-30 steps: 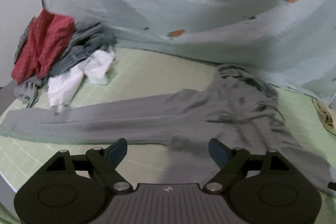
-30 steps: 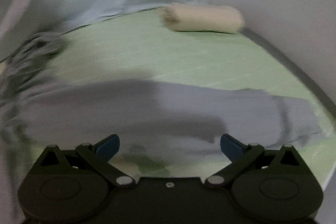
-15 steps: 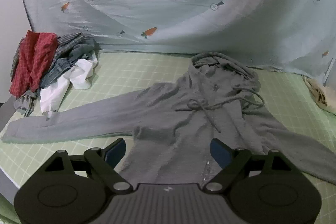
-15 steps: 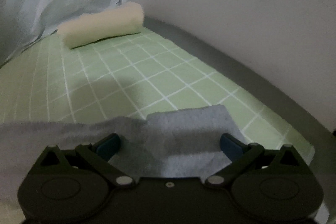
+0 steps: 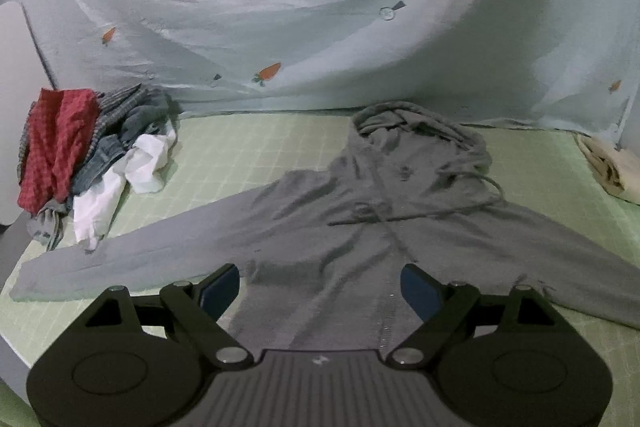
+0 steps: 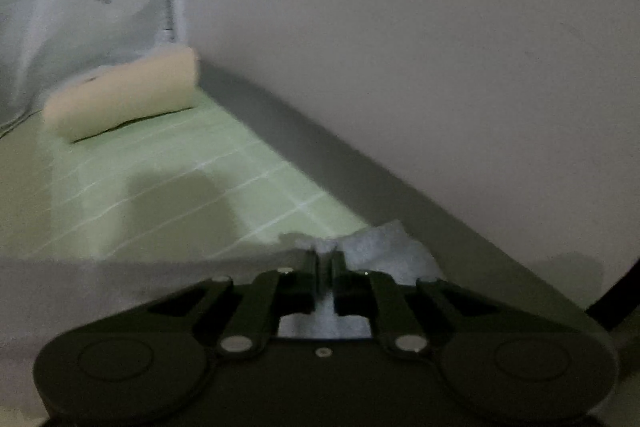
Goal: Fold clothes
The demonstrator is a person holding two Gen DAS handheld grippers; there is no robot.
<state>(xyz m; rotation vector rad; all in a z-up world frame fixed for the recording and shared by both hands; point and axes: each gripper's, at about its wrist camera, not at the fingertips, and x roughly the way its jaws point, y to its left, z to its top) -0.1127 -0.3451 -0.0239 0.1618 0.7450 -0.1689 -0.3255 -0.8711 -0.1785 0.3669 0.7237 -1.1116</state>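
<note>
Now: left tool (image 5: 320, 287) released | right tool (image 6: 326, 263) grasping hoodie (image 5: 360, 227) cuff | clothes pile (image 5: 88, 151) beside sleeve

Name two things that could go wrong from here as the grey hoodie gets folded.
The right gripper pinches only the tip of the sleeve cuff, so the cloth may slip out when pulled. The hoodie has a loose drawstring across the chest; the open left gripper, hovering there, could snag it.
</note>
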